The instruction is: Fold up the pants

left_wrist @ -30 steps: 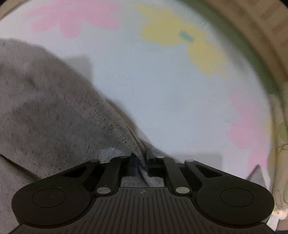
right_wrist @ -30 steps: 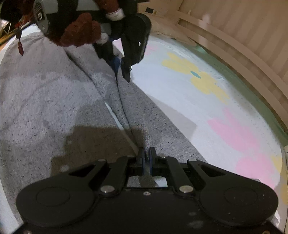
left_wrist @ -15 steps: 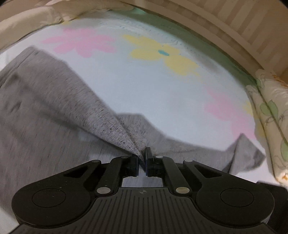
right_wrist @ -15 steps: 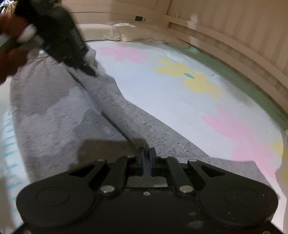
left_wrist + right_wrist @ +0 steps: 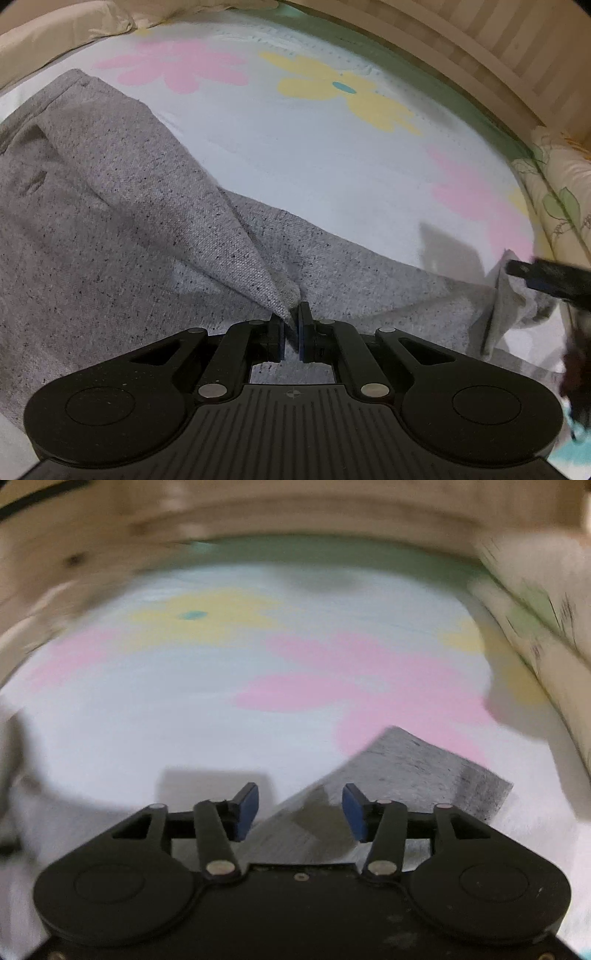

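**Q:** Pants point(image 5: 110, 229) status? Where are they sitting?

**A:** Spread out on the bed sheet point(image 5: 314, 155), the pale blue one with pink and yellow flowers. Grey speckled fabric fills the near left of the left wrist view, with one leg running off to the right. A fold of it rises to a point right at the left gripper point(image 5: 290, 325).

**Q:** So that one's got a grip?

**A:** Yep, jaws nearly closed with the cloth tip pinched between them. Over at the far right edge of that view a dark tool point(image 5: 546, 277) sits by a bunched-up bit of the leg, but it's blurry, so can't tell more.

**Q:** And the right gripper point(image 5: 300, 808)?

**A:** Jaws spread wide, nothing between them. The blue pads point(image 5: 246, 810) are showing. A flat corner of the grey fabric lies on the sheet just beyond and under the right-hand finger. That whole view is smeared. Cream pillow point(image 5: 66, 33) at far left, striped bed frame point(image 5: 498, 40) curving behind.
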### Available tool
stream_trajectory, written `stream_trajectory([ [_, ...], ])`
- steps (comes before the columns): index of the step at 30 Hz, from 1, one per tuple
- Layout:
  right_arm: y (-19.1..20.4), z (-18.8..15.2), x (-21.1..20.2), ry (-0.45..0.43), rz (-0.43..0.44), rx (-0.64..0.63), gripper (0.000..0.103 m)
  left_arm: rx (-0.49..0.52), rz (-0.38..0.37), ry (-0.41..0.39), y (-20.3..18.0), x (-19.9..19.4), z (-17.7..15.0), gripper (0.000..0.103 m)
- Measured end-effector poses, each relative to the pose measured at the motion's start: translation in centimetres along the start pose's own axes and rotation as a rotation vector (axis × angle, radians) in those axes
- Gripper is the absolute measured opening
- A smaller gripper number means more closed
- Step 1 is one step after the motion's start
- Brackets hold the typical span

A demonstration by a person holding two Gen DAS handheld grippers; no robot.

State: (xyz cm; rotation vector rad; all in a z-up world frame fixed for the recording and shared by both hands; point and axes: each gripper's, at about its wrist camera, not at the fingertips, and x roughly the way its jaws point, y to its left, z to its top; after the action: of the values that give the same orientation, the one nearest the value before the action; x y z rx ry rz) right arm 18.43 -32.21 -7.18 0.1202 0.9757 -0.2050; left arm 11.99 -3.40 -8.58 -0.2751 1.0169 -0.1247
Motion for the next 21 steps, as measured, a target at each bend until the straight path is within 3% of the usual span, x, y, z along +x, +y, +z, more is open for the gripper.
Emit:
stream_trajectory([
  [4,0.0,1.3,4.9,0.093,-0.127,0.086,0.055,0.002,-0.004,0.0,0.2,0.0,-0.1,0.006],
  [6,0.1,1.4,5.5,0.093,-0.16,0.09,0.054,0.007,-0.005,-0.004,0.3,-0.4,-0.3,0.006],
  [7,0.2,1.4,5.6,0.097,-0.169,0.083,0.048,0.008,-0.005,-0.006,0.3,-0.4,-0.3,0.006],
  [9,0.0,1.7,5.4,0.105,-0.151,0.069,0.02,0.007,-0.005,-0.007,0.3,-0.3,-0.3,0.006],
  [10,-0.7,1.4,4.6,0.107,-0.131,0.07,0.003,0.008,-0.004,-0.013,0.3,-0.5,-0.3,0.006],
  [12,-2.2,1.9,2.8,0.084,-0.079,0.114,0.003,0.025,-0.001,-0.046,0.0,-1.2,-0.5,0.006],
  [16,-4.8,1.2,-5.0,-0.088,-0.022,0.135,0.003,0.078,-0.003,-0.122,-0.8,-2.8,-0.1,0.006],
  [18,-6.5,-0.3,-9.8,-0.173,-0.001,0.149,0.003,0.098,-0.01,-0.154,-0.8,-4.0,-0.2,0.006],
  [21,-9.5,-3.4,-14.5,-0.225,0.021,0.218,0.003,0.122,-0.028,-0.174,-0.8,-5.8,-0.8,0.006],
])
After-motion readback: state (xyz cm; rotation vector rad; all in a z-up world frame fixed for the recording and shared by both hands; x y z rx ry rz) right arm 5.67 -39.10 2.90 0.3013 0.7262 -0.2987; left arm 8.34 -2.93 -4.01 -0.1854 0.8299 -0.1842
